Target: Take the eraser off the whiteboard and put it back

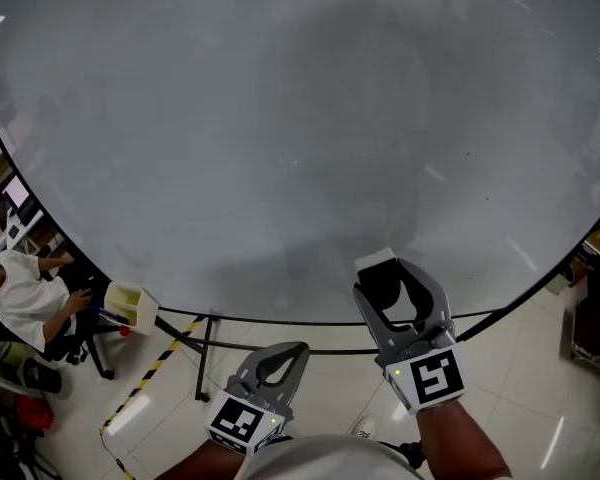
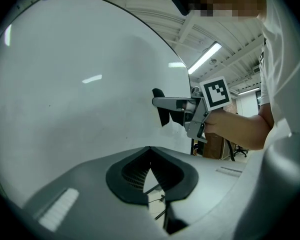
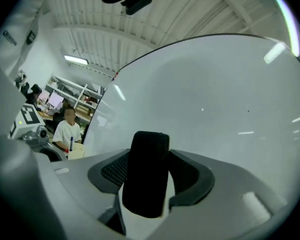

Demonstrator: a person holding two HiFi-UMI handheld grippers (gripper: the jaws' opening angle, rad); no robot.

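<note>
Evidently light, soft-faced: black felt block eraser (image 3: 145, 179) pinched by right hand-held gripper (image 1: 400, 290) near white whiteboard (image 1: 280, 118) lower edge; grip stiffer flanks. Left hand-held gripper (image 2: 150, 156) pressed together, empty.

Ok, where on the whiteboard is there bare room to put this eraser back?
Nearly the whole whiteboard is bare: everything above and to the left of the right claw, out to the frame. The only busy spot is the lower edge, where that claw holds the eraser and the left claw sits just below the frame.
</note>
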